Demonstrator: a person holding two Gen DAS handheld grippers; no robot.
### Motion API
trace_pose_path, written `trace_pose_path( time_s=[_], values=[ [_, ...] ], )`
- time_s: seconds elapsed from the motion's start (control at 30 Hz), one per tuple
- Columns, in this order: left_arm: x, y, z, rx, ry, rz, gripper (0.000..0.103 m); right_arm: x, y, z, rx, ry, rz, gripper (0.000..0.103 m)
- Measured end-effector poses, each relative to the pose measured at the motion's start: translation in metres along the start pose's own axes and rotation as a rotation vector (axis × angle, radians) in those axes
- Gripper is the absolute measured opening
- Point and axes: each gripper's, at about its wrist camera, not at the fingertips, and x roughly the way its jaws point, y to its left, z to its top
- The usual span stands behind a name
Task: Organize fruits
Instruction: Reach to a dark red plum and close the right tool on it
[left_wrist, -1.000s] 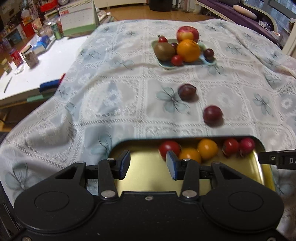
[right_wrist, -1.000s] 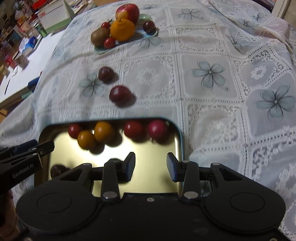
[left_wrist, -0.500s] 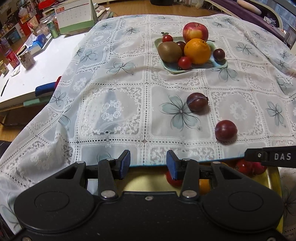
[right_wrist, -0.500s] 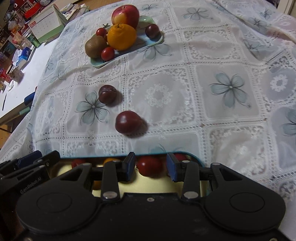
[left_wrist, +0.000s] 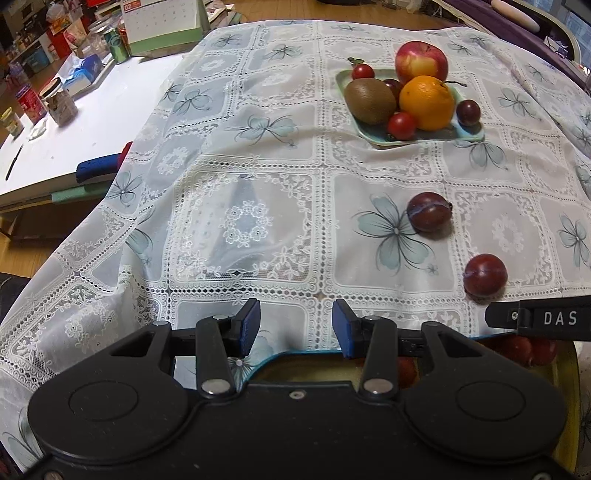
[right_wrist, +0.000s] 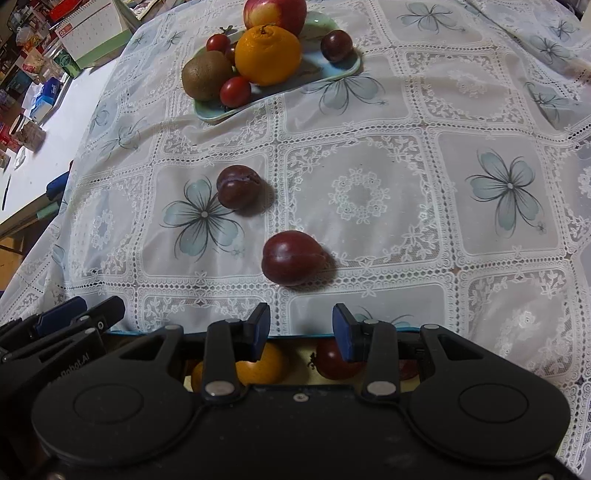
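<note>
Right wrist view shows the right gripper (right_wrist: 301, 330) with jaws apart and empty just short of the nearest plum (right_wrist: 291, 257) on the tablecloth (right_wrist: 369, 192), so straddle its widest part before closing.

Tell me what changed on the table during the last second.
Both tools moved forward from above the tray toward the two loose plums: the tray slid to the bottom of both views and the near plum now lies just ahead of the right tool. The left tool is now over bare cloth. Nothing was gripped or released. Both tools stayed open and empty; no fruit moved, neither the far plum nor those on the plate.
</note>
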Motion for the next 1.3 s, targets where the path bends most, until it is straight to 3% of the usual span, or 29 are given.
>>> trace_pose_path(
  time_s=[0.47, 0.7, 0.83, 1.1, 1.3],
  values=[
    [0.011, 0.009, 0.005, 0.000, 0.000, 0.017, 0.051, 0.016, 0.010, 0.017, 0.015, 0.017, 0.008, 0.040],
    [0.016, 0.010, 0.005, 0.003, 0.013, 0.016, 0.051, 0.034, 0.015, 0.029, 0.044, -0.001, -0.063, 0.043],
    [0.019, 0.008, 0.007, 0.005, 0.021, 0.016, 0.051, 0.042, 0.014, 0.036, 0.055, -0.001, -0.060, 0.044],
    [0.019, -0.004, 0.014, 0.050, 0.020, 0.013, 0.051, 0.030, 0.011, 0.036, 0.041, -0.074, -0.052, 0.040],
    [0.021, -0.030, 0.029, 0.115, 0.009, -0.037, 0.051, 0.006, -0.015, 0.043, 0.092, -0.124, -0.024, 0.040]
  ],
)
